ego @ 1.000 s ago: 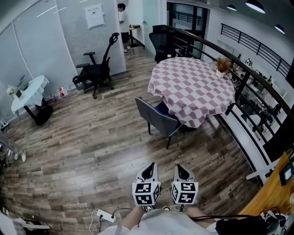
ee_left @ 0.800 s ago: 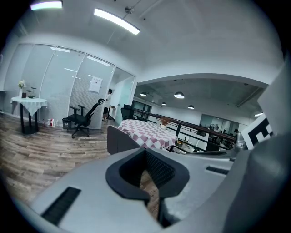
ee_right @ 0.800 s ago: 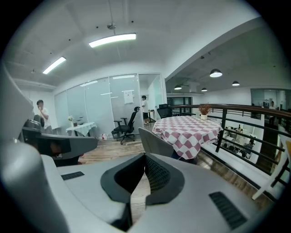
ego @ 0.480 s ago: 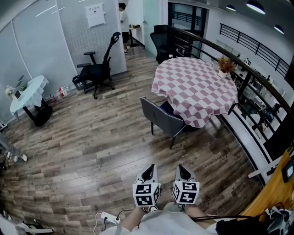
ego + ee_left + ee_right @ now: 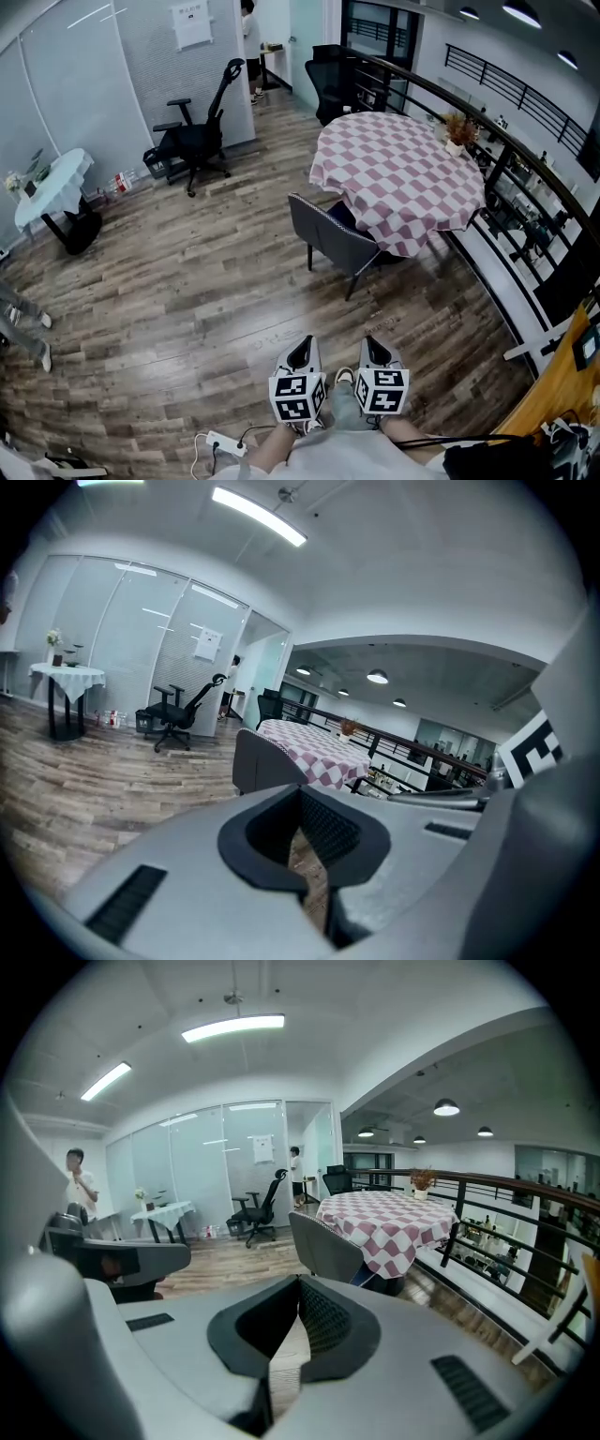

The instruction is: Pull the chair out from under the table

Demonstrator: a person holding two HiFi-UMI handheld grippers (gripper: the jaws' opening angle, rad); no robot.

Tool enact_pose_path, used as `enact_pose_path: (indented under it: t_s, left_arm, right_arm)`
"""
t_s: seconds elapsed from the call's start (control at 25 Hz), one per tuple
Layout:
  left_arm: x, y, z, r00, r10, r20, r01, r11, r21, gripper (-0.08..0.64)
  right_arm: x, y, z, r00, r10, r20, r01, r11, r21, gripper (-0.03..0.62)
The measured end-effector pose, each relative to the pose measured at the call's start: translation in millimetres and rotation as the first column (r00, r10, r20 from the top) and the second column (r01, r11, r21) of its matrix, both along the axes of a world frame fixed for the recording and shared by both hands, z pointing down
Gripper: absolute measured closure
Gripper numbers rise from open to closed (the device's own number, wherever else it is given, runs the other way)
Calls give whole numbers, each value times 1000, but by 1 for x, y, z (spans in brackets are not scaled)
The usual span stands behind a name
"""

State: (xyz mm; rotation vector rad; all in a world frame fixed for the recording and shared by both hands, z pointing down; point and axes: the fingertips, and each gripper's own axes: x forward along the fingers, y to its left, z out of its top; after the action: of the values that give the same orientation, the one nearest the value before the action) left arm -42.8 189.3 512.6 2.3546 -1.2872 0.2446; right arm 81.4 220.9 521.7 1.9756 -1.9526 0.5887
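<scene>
The job looked to be at the approach stage, with nothing yet taken hold of. The person stood on the wooden floor (image 5: 187, 291) with the left gripper (image 5: 302, 343) and right gripper (image 5: 371, 345) held side by side, low in front. Both had their jaws pressed together with nothing between them, only floor showing past the pads.

The chair (image 5: 333, 239) sat at about twelve o'clock from the grippers and well apart from them. Its grey back was turned to the person and its seat was tucked under the seven o'clock edge of the table (image 5: 398, 173), which stood out at one o'clock under a checked cloth.

To my eye the next move called for closing that gap and spreading at least one pair of jaws. They would then clamp on the top of the chair back and draw it straight back toward six o'clock, clear of the hanging cloth.

The only container I could make out was a pot (image 5: 456, 145) at the table's one o'clock rim, holding a brownish plant (image 5: 458, 127).
</scene>
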Motion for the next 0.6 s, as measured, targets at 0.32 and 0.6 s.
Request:
enact_pose_path:
  t_s: [0.32,0.6]
  left_arm:
    - [-3,-21,4,1000,-23,1,23,1000,-5,556]
    - [16,-57,9,1000,-21,19,21,1000,-8,557]
  right_arm:
    - [-4,-26,4,999,-32,-3,32,999,1,574]
    - [12,-61,12,999,-42,11,42,999,-13,574]
